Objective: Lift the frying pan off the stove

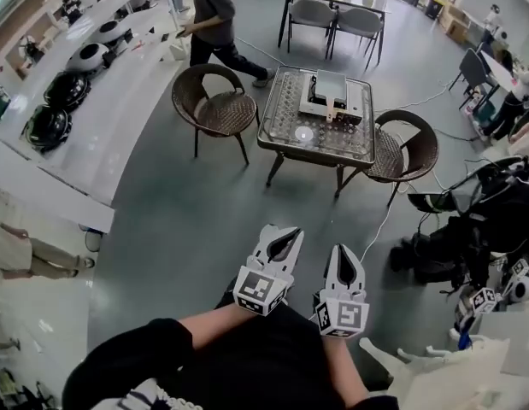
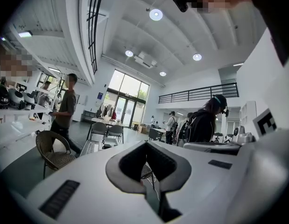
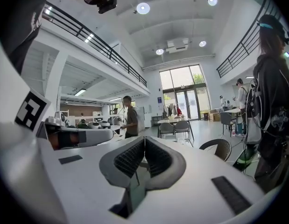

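Note:
The white stove (image 1: 334, 101) stands on a glass-topped table (image 1: 285, 135) across the room, and a grey square frying pan (image 1: 330, 86) rests on it with its handle toward me. Both grippers are held close to my body, well short of the table. My left gripper (image 1: 285, 231) points at the table with its jaws shut and nothing between them. My right gripper (image 1: 343, 251) is beside it, also shut and empty. In the left gripper view the left gripper (image 2: 145, 144) has its pads together, with the table (image 2: 89, 148) far off. In the right gripper view the right gripper (image 3: 144, 139) has its pads pressed together.
Two wicker chairs (image 1: 214, 101) (image 1: 407, 146) flank the table. A person (image 1: 214, 14) walks behind it. A long white counter (image 1: 102, 118) runs along the left. Bags and gear (image 1: 469, 229) sit on the floor at right, and a cable (image 1: 379, 225) trails from the table.

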